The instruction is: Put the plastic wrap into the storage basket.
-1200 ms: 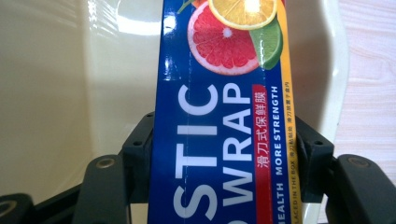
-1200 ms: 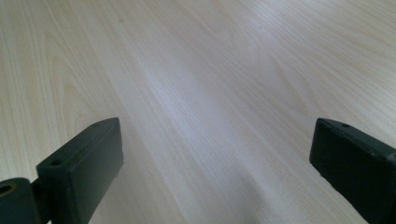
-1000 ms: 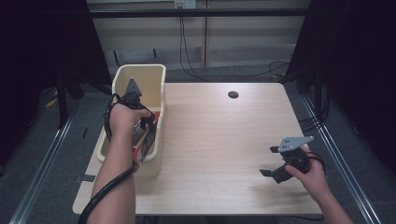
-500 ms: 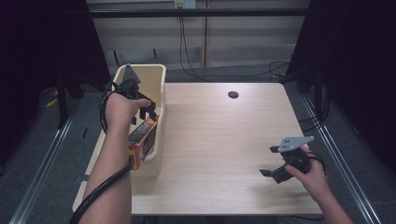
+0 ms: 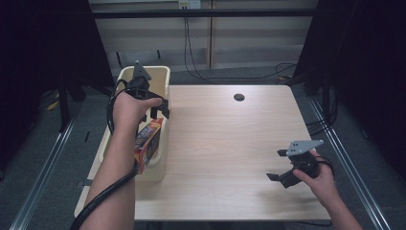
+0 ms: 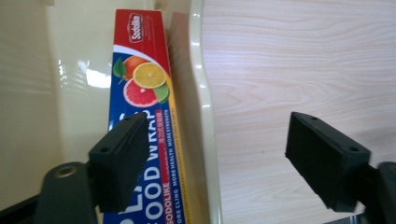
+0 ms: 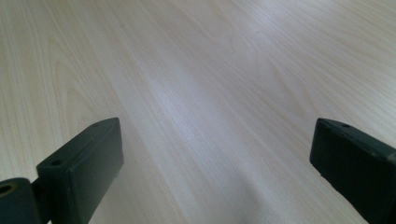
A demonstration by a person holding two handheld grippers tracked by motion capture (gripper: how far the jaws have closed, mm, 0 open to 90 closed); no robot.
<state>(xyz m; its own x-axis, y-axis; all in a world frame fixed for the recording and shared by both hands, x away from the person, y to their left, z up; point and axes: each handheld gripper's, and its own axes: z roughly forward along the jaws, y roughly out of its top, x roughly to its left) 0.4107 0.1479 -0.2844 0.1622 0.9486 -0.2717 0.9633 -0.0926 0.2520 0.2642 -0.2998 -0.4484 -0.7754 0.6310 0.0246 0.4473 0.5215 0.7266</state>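
Lying in cream bin (image 5: 163, 76), food wrap box (image 6: 140, 93), left gripper (image 5: 159, 111) jaws just parted, empty, right gripper (image 5: 279, 165) spread.

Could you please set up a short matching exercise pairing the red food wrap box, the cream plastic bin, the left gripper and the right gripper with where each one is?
Things:
1. red food wrap box
2. cream plastic bin
3. left gripper
4. right gripper

Places:
A. over the bare wooden table, jaws open
B. at the table's left edge
C. inside the bin, against its wall
D. above the bin's rim, jaws apart, nothing between them

Pairs: 1-C, 2-B, 3-D, 4-A
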